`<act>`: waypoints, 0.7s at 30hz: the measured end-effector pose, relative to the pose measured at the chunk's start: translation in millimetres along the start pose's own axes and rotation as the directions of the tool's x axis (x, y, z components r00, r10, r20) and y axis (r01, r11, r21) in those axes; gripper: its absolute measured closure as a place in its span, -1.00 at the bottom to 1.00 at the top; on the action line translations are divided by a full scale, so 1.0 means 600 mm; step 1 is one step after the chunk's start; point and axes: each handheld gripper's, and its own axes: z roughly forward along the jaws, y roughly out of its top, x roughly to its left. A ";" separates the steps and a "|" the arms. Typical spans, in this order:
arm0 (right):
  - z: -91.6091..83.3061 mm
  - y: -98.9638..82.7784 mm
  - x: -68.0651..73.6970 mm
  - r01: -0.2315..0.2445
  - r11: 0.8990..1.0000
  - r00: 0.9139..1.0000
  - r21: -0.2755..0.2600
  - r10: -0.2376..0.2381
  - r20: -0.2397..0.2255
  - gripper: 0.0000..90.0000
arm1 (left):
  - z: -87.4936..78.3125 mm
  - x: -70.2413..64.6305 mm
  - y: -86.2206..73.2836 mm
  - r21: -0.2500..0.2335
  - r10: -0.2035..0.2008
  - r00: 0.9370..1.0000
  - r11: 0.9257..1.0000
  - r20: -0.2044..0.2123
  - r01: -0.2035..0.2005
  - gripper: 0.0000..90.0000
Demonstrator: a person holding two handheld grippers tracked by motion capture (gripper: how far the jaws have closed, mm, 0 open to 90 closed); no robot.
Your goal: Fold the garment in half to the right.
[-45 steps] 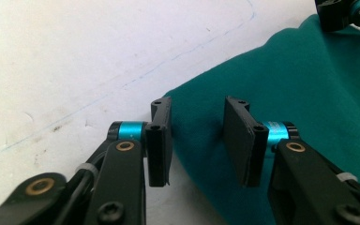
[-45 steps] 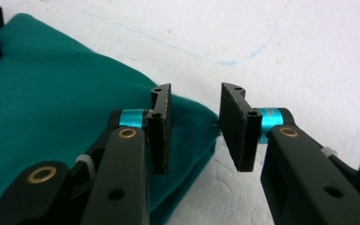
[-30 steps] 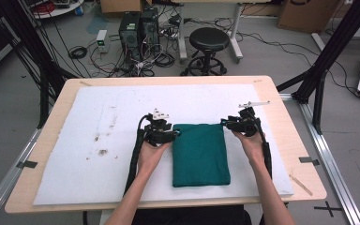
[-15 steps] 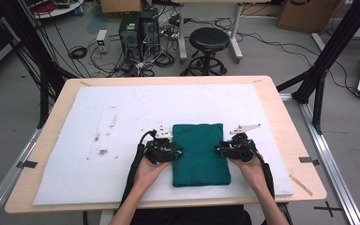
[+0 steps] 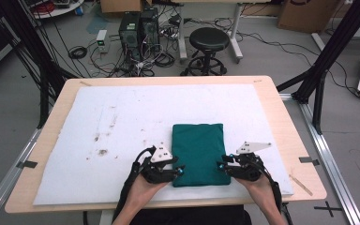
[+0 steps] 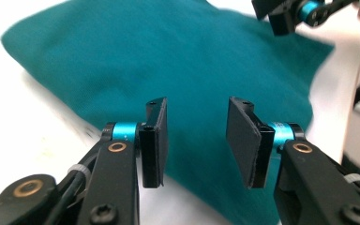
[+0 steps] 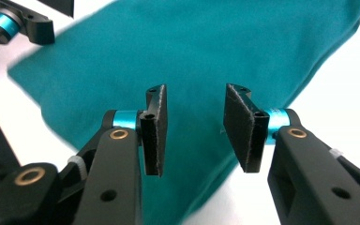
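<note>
A folded dark green cloth [image 5: 198,153] lies flat on the white mat, near the front of the table. My left gripper [image 5: 180,169] sits at its near left corner and my right gripper [image 5: 220,167] at its near right corner, both pointing inward. In the left gripper view the left gripper [image 6: 197,140] is open, low over the cloth [image 6: 178,61] edge, with nothing pinched. The right gripper [image 7: 194,133] is open too; its jaws have just been opening, and the cloth [image 7: 201,51] lies under the gap, not pressed by the pads.
The white mat [image 5: 122,122] covers most of the wooden table [image 5: 65,108] and has dark stains at its left. A wooden stick [image 5: 301,183] lies near the front right corner. Behind the table stand a stool [image 5: 209,40], computer towers [image 5: 136,28] and cables.
Both hands have come back toward the near edge and sunk, from beside the cloth's far corners to its near corners. The cloth has not moved.
</note>
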 end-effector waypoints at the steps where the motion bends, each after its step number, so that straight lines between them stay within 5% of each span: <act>1: 0.000 -0.005 0.001 0.005 1.000 1.000 0.008 -0.005 0.002 0.36 | 0.004 -0.003 -0.005 0.012 0.005 1.000 1.000 -0.002 -0.005 0.30; 5: 0.005 -0.023 0.004 0.012 0.999 0.999 0.042 -0.014 0.031 0.35 | 0.017 -0.009 -0.019 0.053 0.045 0.999 0.998 -0.012 -0.044 0.27; 9: 0.005 -0.035 0.004 0.019 0.999 0.999 0.040 -0.021 0.036 0.29 | 0.012 -0.008 -0.024 0.039 0.066 0.998 0.997 -0.003 -0.066 0.22; 15: -0.013 -0.021 -0.009 -0.034 0.999 0.998 -0.027 0.035 0.044 -0.11 | -0.027 0.029 -0.011 -0.025 -0.003 0.999 1.000 -0.042 0.002 -0.09; 21: -0.035 0.008 -0.037 -0.094 0.989 0.990 -0.118 0.105 0.093 -0.45 | -0.078 0.099 0.002 -0.090 -0.099 0.990 0.992 -0.098 0.090 -0.32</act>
